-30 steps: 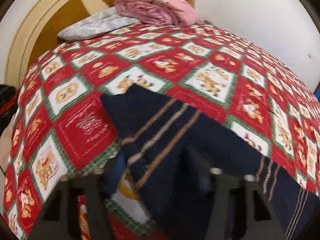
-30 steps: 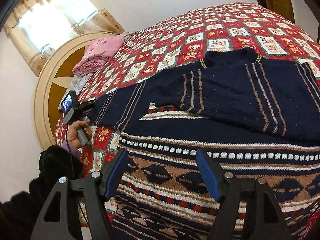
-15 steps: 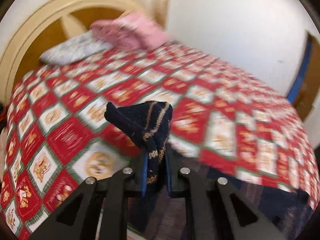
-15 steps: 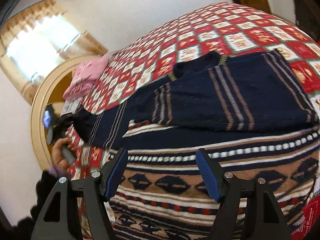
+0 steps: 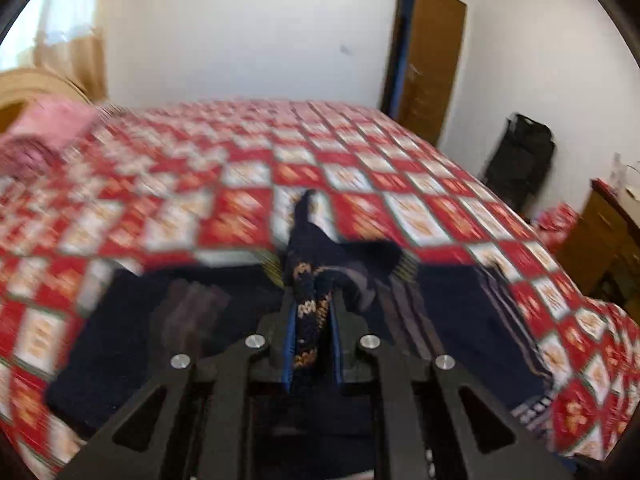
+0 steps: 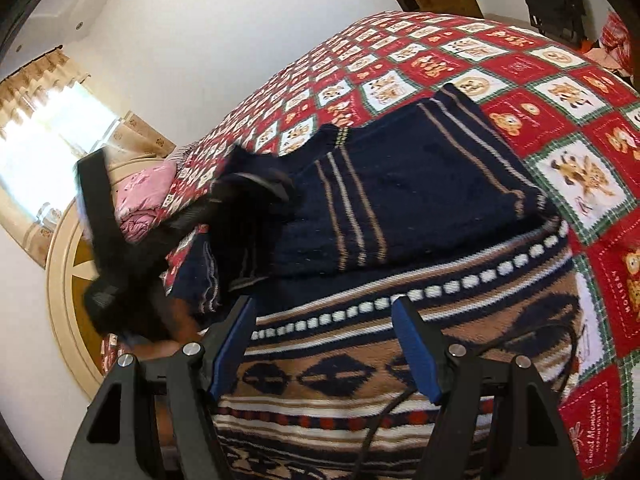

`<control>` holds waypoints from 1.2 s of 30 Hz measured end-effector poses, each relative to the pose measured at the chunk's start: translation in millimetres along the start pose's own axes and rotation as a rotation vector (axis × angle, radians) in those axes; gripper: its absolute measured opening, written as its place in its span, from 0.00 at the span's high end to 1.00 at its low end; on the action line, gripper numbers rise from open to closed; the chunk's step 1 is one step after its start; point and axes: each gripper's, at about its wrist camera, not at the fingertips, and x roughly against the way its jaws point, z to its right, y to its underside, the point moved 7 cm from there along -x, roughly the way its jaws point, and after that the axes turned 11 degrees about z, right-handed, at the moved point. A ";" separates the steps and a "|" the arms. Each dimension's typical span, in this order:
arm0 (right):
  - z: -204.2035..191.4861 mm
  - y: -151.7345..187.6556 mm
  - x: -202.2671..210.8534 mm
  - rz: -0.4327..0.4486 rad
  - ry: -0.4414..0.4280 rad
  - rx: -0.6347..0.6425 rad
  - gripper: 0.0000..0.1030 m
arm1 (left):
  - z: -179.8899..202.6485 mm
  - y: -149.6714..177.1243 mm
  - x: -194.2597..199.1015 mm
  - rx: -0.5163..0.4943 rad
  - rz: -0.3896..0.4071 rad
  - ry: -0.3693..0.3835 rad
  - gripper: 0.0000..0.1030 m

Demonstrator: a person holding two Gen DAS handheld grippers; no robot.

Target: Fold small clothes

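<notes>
A navy knitted sweater with tan stripes and a brown patterned band lies on the red patchwork bedspread. One sleeve is folded across its chest. My left gripper is shut on the other sleeve's cuff and holds it above the sweater body. It shows blurred in the right wrist view, over the sweater's left side. My right gripper is open and empty, just above the patterned band.
A pink folded blanket lies by the round wooden headboard. A brown door and a black bag stand beyond the bed's far side. A wooden cabinet is at the right. A black cable crosses the sweater's hem.
My left gripper closed on the sleeve cuff, lifted it and swung it rightwards over the sweater body. My right gripper stayed open and shifted a little over the patterned band.
</notes>
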 end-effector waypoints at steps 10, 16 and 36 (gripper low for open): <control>8.0 4.6 -13.7 -0.029 0.011 -0.037 0.31 | 12.2 56.6 -7.9 -0.095 -0.124 -0.034 0.29; -0.8 -0.1 -19.4 -0.032 0.009 -0.014 0.31 | -10.1 62.9 12.5 -0.095 -0.123 -0.099 0.16; -39.3 -23.7 -41.4 -0.017 0.031 0.220 0.31 | -83.5 64.2 28.5 -0.116 -0.112 -0.322 0.14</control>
